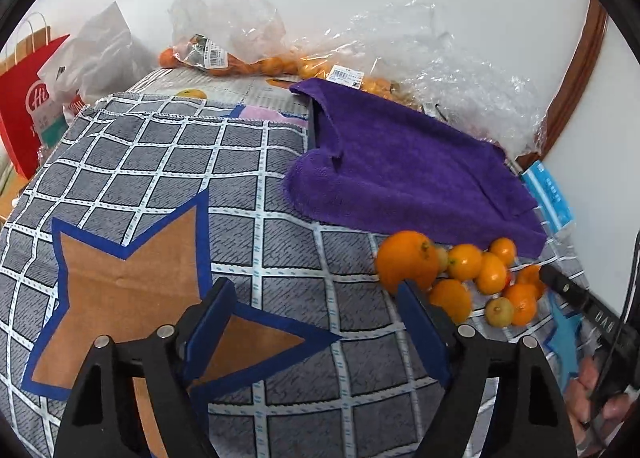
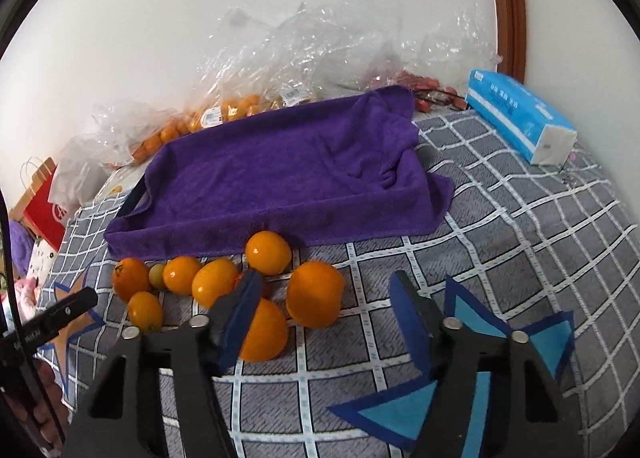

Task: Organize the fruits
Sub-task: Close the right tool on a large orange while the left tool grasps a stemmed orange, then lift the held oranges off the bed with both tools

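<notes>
Several loose oranges and smaller yellow-orange fruits lie on the checked cloth just in front of a purple towel point(image 2: 288, 170). My right gripper point(image 2: 324, 286) hangs open over them. One large orange point(image 2: 316, 294) sits between its fingers, clear of the right pad, and another orange point(image 2: 264, 334) is partly hidden behind the left finger point(image 2: 244, 298). My left gripper point(image 1: 316, 290) stands open over bare cloth with nothing between its fingers. Its right finger point(image 1: 416, 310) is just in front of the biggest orange point(image 1: 406, 258), at the left end of the pile.
The purple towel point(image 1: 400, 166) drapes over a dark-edged tray. Clear plastic bags of fruit point(image 1: 240, 58) line the wall behind it. A blue tissue pack point(image 2: 520, 122) lies at the far right and a red paper bag point(image 1: 28, 106) at the left. Star patches point(image 1: 132, 290) mark the cloth.
</notes>
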`<state>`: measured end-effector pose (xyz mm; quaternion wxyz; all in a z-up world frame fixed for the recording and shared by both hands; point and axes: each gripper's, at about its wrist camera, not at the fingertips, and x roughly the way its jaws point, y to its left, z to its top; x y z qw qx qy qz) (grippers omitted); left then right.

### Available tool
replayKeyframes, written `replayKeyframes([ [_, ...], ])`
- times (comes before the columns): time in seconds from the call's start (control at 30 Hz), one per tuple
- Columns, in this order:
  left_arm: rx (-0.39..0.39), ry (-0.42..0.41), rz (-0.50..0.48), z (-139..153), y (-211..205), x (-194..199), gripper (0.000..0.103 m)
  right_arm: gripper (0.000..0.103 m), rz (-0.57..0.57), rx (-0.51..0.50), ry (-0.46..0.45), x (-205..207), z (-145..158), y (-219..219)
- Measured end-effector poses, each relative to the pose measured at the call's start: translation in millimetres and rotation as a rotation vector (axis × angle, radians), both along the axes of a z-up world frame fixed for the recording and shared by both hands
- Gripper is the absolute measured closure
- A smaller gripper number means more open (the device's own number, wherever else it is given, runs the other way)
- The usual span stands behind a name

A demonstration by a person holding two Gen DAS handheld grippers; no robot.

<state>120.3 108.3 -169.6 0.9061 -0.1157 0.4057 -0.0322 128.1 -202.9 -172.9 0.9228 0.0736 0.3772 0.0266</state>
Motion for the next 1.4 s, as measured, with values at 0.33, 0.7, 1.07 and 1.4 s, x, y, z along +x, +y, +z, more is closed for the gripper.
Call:
replayKeyframes([
  [0.33,-0.045,-0.005,-0.046,-6,-2,1,0.043,0.05,0.016,0.038,0.07,18,-14,4],
  [0.7,-0.03,-0.017,-0.121,-5,-14,-1,0.046,0.07,0.05,0.009,0.074,20,-16,-4],
  [1.07,-0.099,-0.011,-0.147,16,-24,-1,0.047,0.069,0.1,-0.01,0.071,16,-15,-9],
  [1.4,-0.028,0.023,-0.161,12,-49,27,0.055,0.071,0.092,-0.012,0.043,12,-16,-12],
])
